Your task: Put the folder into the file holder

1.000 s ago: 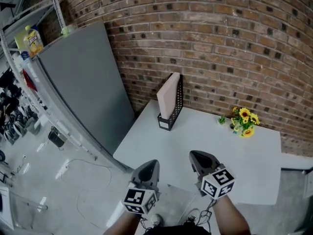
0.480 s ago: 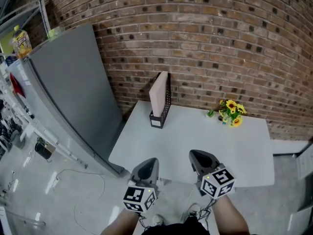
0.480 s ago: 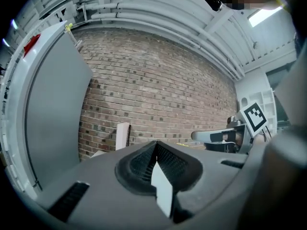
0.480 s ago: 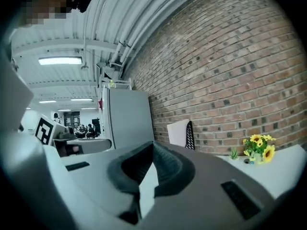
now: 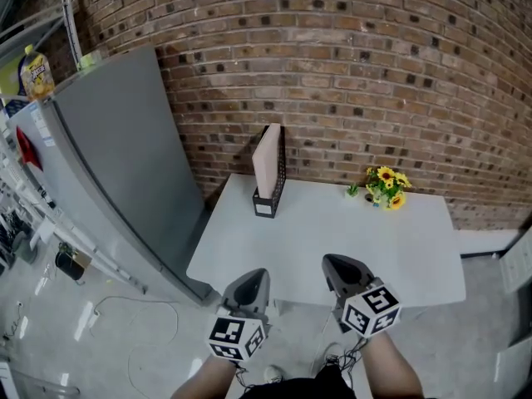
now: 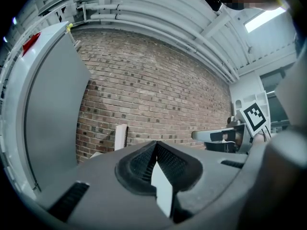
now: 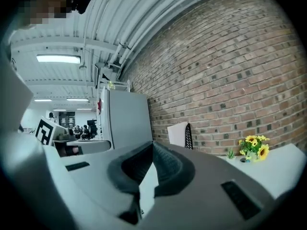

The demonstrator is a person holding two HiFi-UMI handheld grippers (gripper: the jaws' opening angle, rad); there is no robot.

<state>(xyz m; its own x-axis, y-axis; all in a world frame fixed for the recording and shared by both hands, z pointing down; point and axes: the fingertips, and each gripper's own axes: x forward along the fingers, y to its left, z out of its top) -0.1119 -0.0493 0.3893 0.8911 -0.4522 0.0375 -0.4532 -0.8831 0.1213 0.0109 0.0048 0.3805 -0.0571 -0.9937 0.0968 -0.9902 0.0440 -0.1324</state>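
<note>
A pale pink folder [image 5: 267,161] stands upright inside the black mesh file holder [image 5: 268,201] at the far left corner of the white table [image 5: 332,239], close to the brick wall. The folder [image 6: 120,137] and the folder [image 7: 178,133] also show small and distant in both gripper views. My left gripper [image 5: 252,283] and right gripper [image 5: 338,268] hover side by side before the table's near edge, well short of the holder. Both are shut with nothing between their jaws.
A small pot of sunflowers [image 5: 385,186] sits at the table's back right. A tall grey cabinet [image 5: 125,156] stands left of the table, with metal shelving [image 5: 33,98] beyond it. The brick wall [image 5: 349,73] runs behind the table.
The view has swung so the table and holder sit more centred and farther off. Both grippers keep their places low in the view and stay shut.
</note>
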